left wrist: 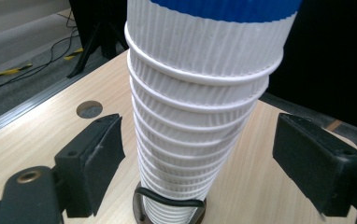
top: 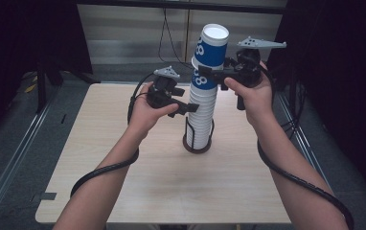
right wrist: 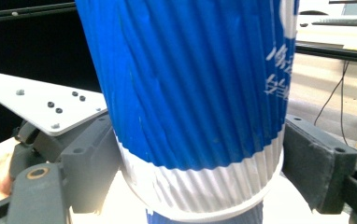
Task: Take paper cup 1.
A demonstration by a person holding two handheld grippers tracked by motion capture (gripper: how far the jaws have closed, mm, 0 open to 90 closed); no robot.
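On the tabletop, the cup stack stands upright in its holder, mouths upward. My right hand-held gripper clamps the tilted top cup; my left hand-held gripper straddles the stack, jaws apart, not touching.
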